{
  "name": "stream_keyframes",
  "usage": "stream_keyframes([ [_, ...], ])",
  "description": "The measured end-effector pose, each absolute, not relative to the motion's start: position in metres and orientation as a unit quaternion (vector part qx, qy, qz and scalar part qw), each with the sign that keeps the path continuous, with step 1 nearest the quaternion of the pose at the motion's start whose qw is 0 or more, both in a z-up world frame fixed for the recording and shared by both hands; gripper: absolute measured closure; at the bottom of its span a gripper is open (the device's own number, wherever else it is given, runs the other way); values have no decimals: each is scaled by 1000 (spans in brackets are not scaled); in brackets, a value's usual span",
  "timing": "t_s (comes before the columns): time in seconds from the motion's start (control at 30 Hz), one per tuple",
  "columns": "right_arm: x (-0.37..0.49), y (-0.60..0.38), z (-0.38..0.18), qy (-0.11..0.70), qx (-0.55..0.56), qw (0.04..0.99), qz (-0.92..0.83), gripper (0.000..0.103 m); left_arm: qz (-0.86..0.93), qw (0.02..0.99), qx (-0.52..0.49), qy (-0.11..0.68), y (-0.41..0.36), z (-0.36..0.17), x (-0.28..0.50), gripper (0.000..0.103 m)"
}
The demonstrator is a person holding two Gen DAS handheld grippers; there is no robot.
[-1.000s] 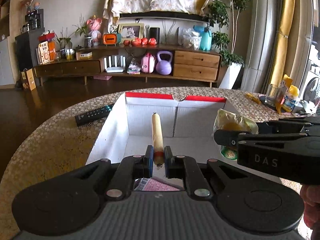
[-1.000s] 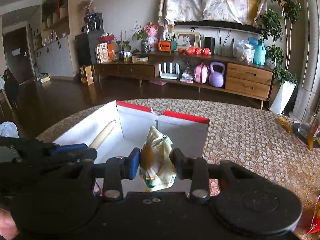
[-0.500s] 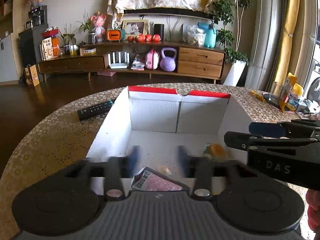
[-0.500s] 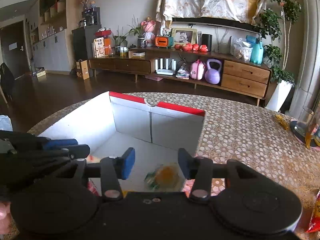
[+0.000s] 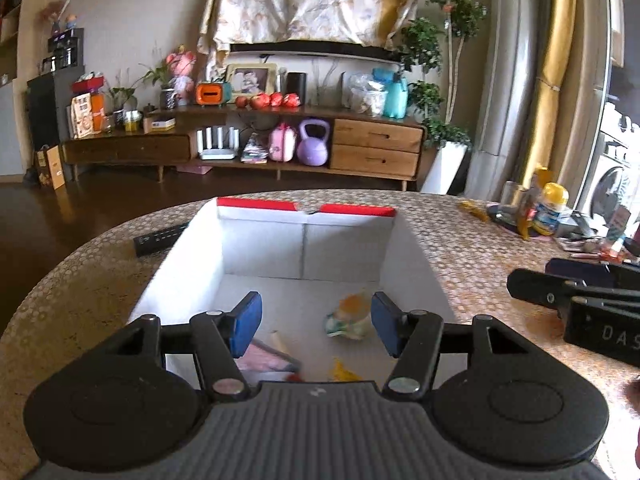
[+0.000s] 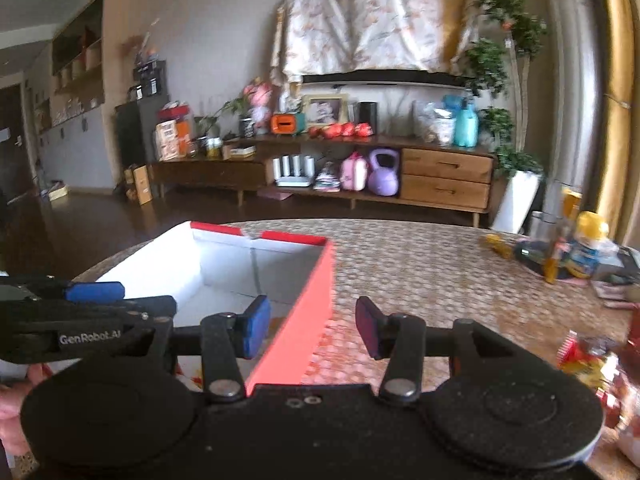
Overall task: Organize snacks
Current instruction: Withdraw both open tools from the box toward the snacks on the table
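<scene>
Round patterned table (image 5: pixel 448 240), living room behind. Both drops done: sausage stick (image 5: pixel 279 341) and wrapped bun (image 5: pixel 349 317) now lie in the white box (image 5: pixel 304 248). Left gripper (image 5: pixel 316 326) and right gripper (image 6: pixel 312 326) both spread wide, empty (right already swinging toward red snack packs (image 6: pixel 584 356)).

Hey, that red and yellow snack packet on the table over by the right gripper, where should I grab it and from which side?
Judging from the right wrist view, the red and yellow snack packet lies flat on the table, right of the open right gripper. It is blurred and partly cut off, so this is tentative: come down from above and pinch its near left crimped edge, the part that shows clearly.
</scene>
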State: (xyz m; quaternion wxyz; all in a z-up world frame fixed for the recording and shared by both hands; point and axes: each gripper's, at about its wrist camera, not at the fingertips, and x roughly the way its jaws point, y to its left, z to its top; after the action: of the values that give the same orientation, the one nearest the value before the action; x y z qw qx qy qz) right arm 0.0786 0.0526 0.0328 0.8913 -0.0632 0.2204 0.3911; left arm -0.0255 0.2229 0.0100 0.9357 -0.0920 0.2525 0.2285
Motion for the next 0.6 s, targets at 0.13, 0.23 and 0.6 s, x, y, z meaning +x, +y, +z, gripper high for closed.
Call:
stream_keyframes([
  [0.13,80,30,31,219,-57,900,372,57,215,941,-85,246,205,17,-21,43],
  [0.23,82,16,30,217,-51,906,360,57,204,946,-78,240,192,22,-18,38],
  [0.6,91,-44,14,216,-44,926,305,57,145,960,-61,234,138,26,1,37],
])
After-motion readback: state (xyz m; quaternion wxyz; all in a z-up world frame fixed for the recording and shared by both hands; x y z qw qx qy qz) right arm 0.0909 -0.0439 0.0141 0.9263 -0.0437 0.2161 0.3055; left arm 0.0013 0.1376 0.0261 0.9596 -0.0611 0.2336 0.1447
